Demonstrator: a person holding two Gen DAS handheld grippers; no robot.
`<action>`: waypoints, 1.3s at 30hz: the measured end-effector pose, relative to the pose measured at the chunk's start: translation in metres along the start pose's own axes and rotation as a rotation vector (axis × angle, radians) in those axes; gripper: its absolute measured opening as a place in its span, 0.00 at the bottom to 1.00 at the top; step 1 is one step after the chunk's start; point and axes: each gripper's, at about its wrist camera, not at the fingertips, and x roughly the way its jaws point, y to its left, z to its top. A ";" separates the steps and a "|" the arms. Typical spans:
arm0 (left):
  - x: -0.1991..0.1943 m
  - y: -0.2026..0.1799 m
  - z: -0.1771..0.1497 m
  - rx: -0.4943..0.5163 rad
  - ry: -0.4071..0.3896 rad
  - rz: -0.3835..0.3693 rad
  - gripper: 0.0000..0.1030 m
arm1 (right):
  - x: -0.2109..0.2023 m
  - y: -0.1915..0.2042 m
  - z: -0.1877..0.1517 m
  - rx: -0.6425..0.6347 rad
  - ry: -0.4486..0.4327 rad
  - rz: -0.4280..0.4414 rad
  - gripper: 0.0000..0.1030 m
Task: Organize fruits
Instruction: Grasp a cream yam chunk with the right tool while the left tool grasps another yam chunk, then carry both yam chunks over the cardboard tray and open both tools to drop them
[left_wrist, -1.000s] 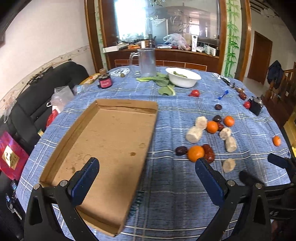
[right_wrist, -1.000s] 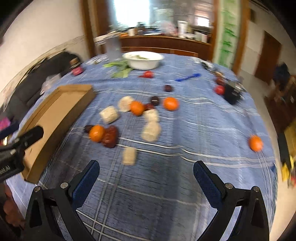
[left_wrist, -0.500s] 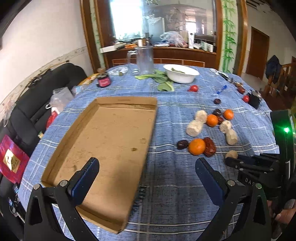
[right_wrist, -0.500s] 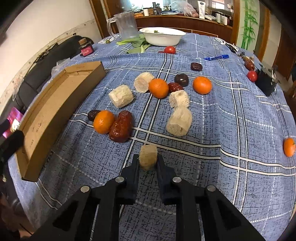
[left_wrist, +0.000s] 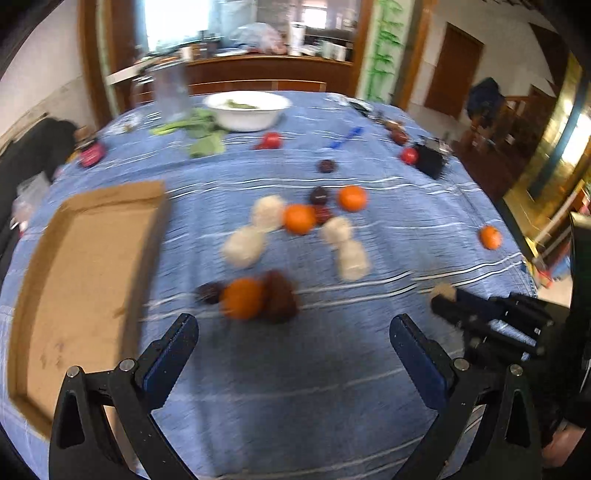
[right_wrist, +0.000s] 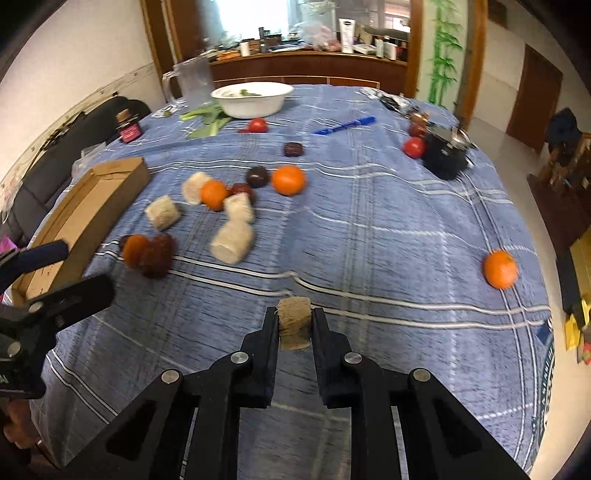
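Left wrist view
Left gripper (left_wrist: 293, 347): jaws spread wide, nothing between them, hanging over bare blue plaid tablecloth (left_wrist: 295, 387).
Cardboard tray (left_wrist: 74, 280): left of the left finger, lying flat, its near corner running behind that finger.
Nearest fruit: an orange (left_wrist: 242, 298) flanked by a small dark date (left_wrist: 208, 292) and a larger reddish-brown date (left_wrist: 280, 301), touching one another, just ahead of the open jaws; all blurred.
Middle cluster: pale cut chunks (left_wrist: 243, 245), a second orange (left_wrist: 298, 218) and dark dates, farther ahead.
Lone orange (left_wrist: 490, 237): far right of the jaws, well apart from the rest.
Right gripper (left_wrist: 448, 299): right of the right finger, a pale piece (left_wrist: 443, 291) at its tip.
White bowl (left_wrist: 246, 110): at the far side of the table, leafy greens (left_wrist: 201, 134) beside it.

Right wrist view
Right gripper (right_wrist: 294, 325): jaws drawn close, clamped on a pale fibrous chunk (right_wrist: 294, 326) that is lifted clear of the tablecloth (right_wrist: 369, 229).
Left gripper (right_wrist: 55, 273): at the left edge, fingers apart, near the tray's end.
Cardboard tray (right_wrist: 85, 214): ahead and left of the jaws.
Fruit cluster: orange (right_wrist: 135, 249) with the dates, other pale chunks (right_wrist: 232, 242) and oranges (right_wrist: 289, 180), ahead and left.
Lone orange (right_wrist: 500, 268): ahead to the right, by itself.
Far side: white bowl (right_wrist: 253, 98), clear jug (right_wrist: 194, 83), tomato (right_wrist: 257, 125), blue pen (right_wrist: 345, 125).
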 end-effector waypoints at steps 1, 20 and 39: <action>0.006 -0.009 0.006 0.011 0.006 -0.014 1.00 | -0.002 -0.006 -0.002 0.005 -0.001 -0.007 0.18; 0.086 -0.040 0.030 -0.013 0.123 -0.055 0.27 | -0.008 -0.047 -0.023 0.055 -0.004 0.012 0.18; -0.024 0.024 -0.013 -0.108 -0.001 -0.099 0.27 | -0.035 0.020 -0.016 -0.014 -0.048 0.019 0.18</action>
